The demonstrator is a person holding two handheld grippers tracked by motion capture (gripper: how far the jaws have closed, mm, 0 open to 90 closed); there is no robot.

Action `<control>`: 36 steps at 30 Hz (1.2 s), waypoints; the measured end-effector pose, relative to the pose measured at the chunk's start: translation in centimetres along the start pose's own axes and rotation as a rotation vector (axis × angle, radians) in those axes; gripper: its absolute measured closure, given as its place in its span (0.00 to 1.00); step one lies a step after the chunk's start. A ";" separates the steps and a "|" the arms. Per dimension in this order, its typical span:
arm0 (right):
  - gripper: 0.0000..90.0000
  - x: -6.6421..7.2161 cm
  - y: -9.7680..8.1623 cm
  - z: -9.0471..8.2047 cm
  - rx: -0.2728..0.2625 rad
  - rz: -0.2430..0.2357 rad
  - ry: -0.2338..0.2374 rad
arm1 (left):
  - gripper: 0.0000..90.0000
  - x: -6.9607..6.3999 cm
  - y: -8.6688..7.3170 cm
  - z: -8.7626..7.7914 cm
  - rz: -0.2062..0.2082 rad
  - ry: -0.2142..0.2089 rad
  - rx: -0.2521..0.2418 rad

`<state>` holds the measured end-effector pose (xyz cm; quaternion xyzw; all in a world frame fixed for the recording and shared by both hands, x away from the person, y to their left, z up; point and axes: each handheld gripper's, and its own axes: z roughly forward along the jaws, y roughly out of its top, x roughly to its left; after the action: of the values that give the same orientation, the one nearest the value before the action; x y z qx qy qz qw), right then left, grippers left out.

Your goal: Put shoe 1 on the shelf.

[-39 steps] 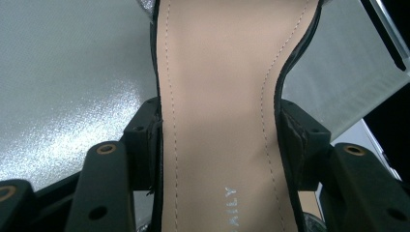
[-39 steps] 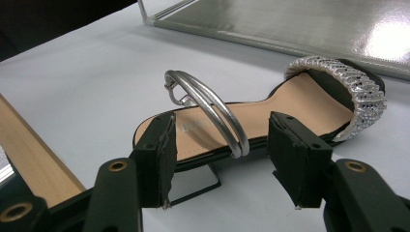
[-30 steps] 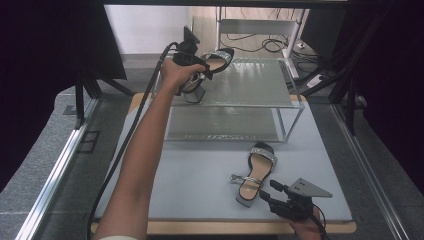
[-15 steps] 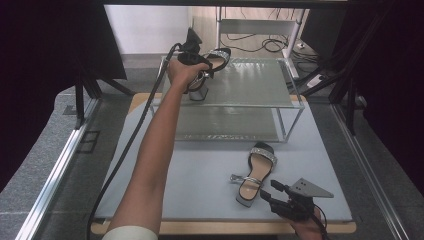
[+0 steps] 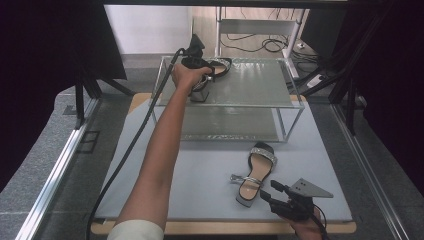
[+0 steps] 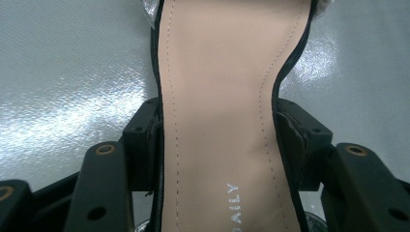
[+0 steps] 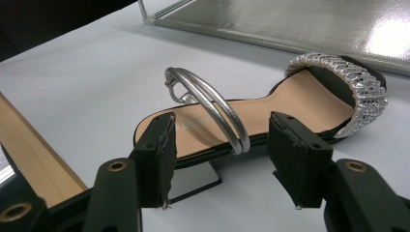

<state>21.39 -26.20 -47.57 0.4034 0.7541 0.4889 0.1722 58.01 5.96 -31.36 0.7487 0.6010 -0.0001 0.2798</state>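
Black sandal with tan insole [image 6: 217,96] clamped across its waist by the left hand-held gripper [image 5: 200,75] on the glass shelf rack [image 5: 270,95].
Its mate, a silver-strapped sandal [image 5: 255,172], is lain on the table before the rack, well clear of edges; the right hand-held gripper [image 7: 220,159] is held open near its heel, untouching.

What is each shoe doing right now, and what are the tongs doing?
Held sandal: gripped across its sole, on the rack's top shelf.
Second sandal: lying flat on the grey mat, untouched.
Left tongs: shut on the held sandal.
Right tongs: open, just short of the second sandal.
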 end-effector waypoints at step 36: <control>0.49 0.6 0.3 -0.4 -0.007 -0.011 -0.012 | 0.40 -1.3 -5.6 -9.4 0.233 -0.165 -0.284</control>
<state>20.93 -25.92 -47.04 0.4014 0.7535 0.4883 0.1809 49.41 9.37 -25.34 0.7634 0.4796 0.0558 0.4290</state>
